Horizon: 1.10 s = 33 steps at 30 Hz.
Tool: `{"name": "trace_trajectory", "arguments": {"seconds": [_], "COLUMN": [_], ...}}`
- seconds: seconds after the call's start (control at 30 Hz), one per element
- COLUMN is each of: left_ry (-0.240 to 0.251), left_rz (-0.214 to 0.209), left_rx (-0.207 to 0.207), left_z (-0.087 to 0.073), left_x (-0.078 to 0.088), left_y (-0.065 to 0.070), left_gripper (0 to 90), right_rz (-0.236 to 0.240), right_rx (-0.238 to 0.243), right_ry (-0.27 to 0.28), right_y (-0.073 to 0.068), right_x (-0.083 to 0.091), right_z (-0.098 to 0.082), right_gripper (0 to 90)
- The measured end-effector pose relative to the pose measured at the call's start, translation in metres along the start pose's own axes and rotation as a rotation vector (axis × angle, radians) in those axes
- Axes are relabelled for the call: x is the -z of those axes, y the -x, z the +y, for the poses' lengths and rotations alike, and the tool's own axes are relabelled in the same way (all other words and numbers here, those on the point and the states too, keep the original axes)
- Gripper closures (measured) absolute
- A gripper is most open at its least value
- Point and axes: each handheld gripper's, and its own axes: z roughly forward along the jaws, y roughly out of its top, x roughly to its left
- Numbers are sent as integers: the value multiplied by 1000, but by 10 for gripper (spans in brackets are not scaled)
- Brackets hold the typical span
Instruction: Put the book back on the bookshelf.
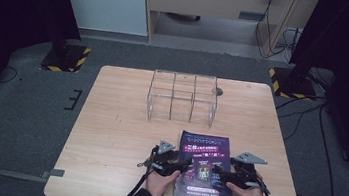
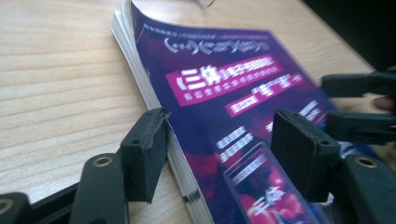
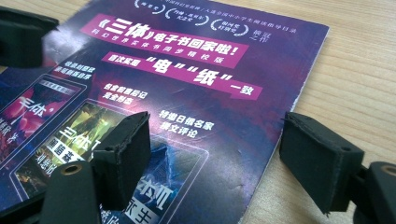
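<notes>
The left tool (image 1: 185,165) and the right tool (image 1: 217,173) sit at the near edge of the counter (image 1: 117,136), one on each side of a purple magazine (image 1: 204,169). The magazine lies flat on the counter, close to the person, likely so both hands can reach it easily.

In the left gripper view, the left tool's jaws are spread. One pad (image 2: 144,151) sits by the page edge on the wood side and the other pad (image 2: 301,151) sits over the cover. The stack of pages is between them, but the pads do not look pressed on it, so nothing is pinched.

In the right gripper view, the right tool's jaws are spread too. One pad (image 3: 126,156) is over the cover and the other pad (image 3: 320,156) is over bare wood, just past the other edge. It holds nothing. I think the two tools stand at both edges so the magazine can be picked up evenly and not flop.

Farther back stands a clear rack (image 1: 182,98) with slots, well apart from the magazine. It looks like a good place to stand the magazine up.
</notes>
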Motion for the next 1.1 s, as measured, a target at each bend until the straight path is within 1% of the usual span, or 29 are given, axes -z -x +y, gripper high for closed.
{"name": "trace_trajectory", "arguments": {"seconds": [0.1, 0.13, 0.17, 0.23, 0.3, 0.33, 0.43, 0.5, 0.53, 0.57, 0.63, 0.7, 0.77, 0.8, 0.87, 0.9, 0.97, 1.0, 1.03, 1.07, 1.1], "left_ry": [39, 55, 60, 47, 35, 31, -1, -20, -20, -21, -2, 9, 1, -1, -1, -4, -44, -61, -67, -56, -47], "left_rz": [-63, -81, -96, -121, -114, -102, -82, -83, -83, -109, -129, -134, -116, -113, -119, -115, -109, -119, -133, -143, -141], "left_rx": [7, 1, -10, -38, -64, -80, -89, -84, -84, -74, -77, -102, -123, -125, -122, -128, -168, -155, -138, -126, -117], "left_z": [2, 2, 2, 2, 0, -1, -1, -1, -1, 0, 1, 1, -1, -1, 0, 0, 4, 8, 11, 12, 13], "left_x": [5, 5, 6, 6, 4, 4, 1, -2, -2, -4, -3, -2, -3, -3, -3, -3, -5, -6, -7, -8, -9], "left_y": [4, 7, 10, 17, 21, 21, 19, 15, 15, 13, 13, 15, 16, 17, 16, 17, 15, 14, 12, 9, 8], "left_gripper": [363, 364, 364, 362, 355, 349, 325, 309, 309, 310, 312, 316, 316, 316, 316, 316, 332, 350, 341, 343, 352], "right_rz": [2, 3, 4, 5, 9, 9, 15, 11, 11, 10, 10, 11, 10, 10, 10, 8, 8, 8, 8, 6, 7], "right_rx": [2, 1, -2, -11, -10, -10, -9, -7, -7, -6, -9, -10, -5, -7, -6, -5, -7, -6, -6, -6, -8], "right_ry": [2, 3, 3, 4, 6, 6, 3, 5, 5, 5, 5, 5, 5, 6, 5, 5, 5, 5, 6, 6, 5], "right_y": [1, 1, 1, 1, 2, 2, 3, 2, 2, 2, 2, 2, 3, 3, 3, 3, 2, 2, 3, 3, 3], "right_x": [0, 0, 0, 0, 1, 1, 1, 1, 1, 1, 1, 1, 1, 1, 1, 1, 1, 1, 1, 1, 1], "right_z": [0, 0, 0, 0, 0, 0, 0, 0, 0, 0, 0, 0, 0, 0, 0, 0, 0, 0, 0, 0, 0], "right_gripper": [252, 256, 259, 262, 267, 267, 267, 269, 269, 270, 272, 272, 274, 274, 275, 276, 276, 278, 279, 279, 280]}}
